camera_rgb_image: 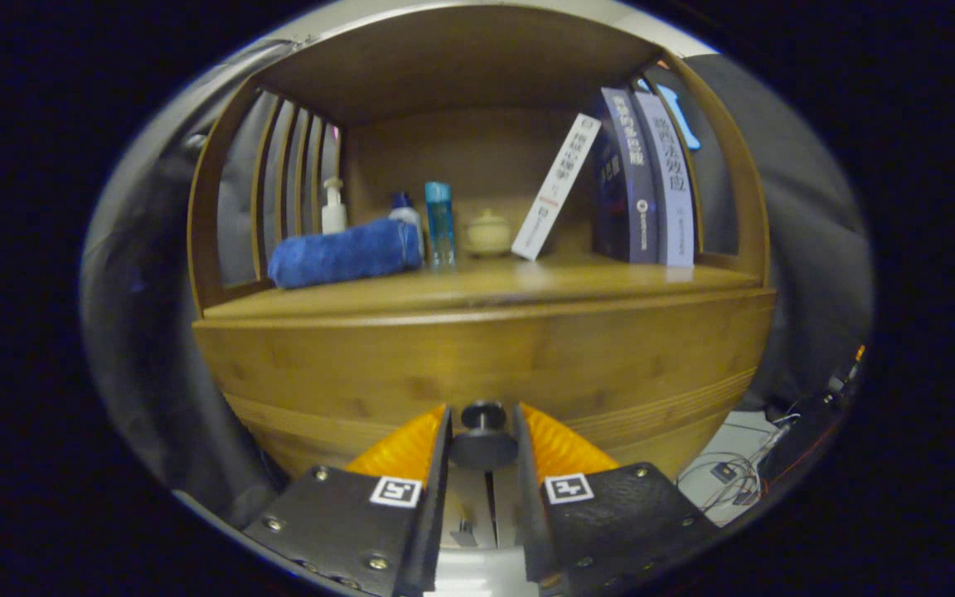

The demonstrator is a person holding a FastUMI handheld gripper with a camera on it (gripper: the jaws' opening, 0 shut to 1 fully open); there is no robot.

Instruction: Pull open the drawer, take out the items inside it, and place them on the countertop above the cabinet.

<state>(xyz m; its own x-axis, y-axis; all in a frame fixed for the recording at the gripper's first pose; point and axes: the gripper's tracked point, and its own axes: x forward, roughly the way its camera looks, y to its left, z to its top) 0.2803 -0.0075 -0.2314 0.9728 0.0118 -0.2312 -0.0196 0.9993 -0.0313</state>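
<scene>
- Tongs point(483, 431) close up against the wooden drawer front point(486, 356); the dark round knob point(483, 435) sits between the two fingers.
- Fingers narrowed to about the knob's width, one on each side of it and at its edges (contact looks real, but I cannot tell how firmly they press).
- Drawer looks closed: its front stands straight below the desk point(477, 290) edge, and none of its inside shows.
- On the desk above, under a wooden roof with slatted sides: a rolled blue towel point(345, 253) lying at the left.
- Behind the towel, a white pump bottle point(333, 207) and a second bottle point(405, 211) with a dark cap, partly hidden.
- Just right of these, a tall blue bottle point(439, 220), then a small cream lidded jar point(487, 232).
- A white book point(556, 186) leans to the right against two upright dark and pale books point(647, 178).
- Loose cables point(730, 481) on the floor beside the cabinet, right of the fingers.
</scene>
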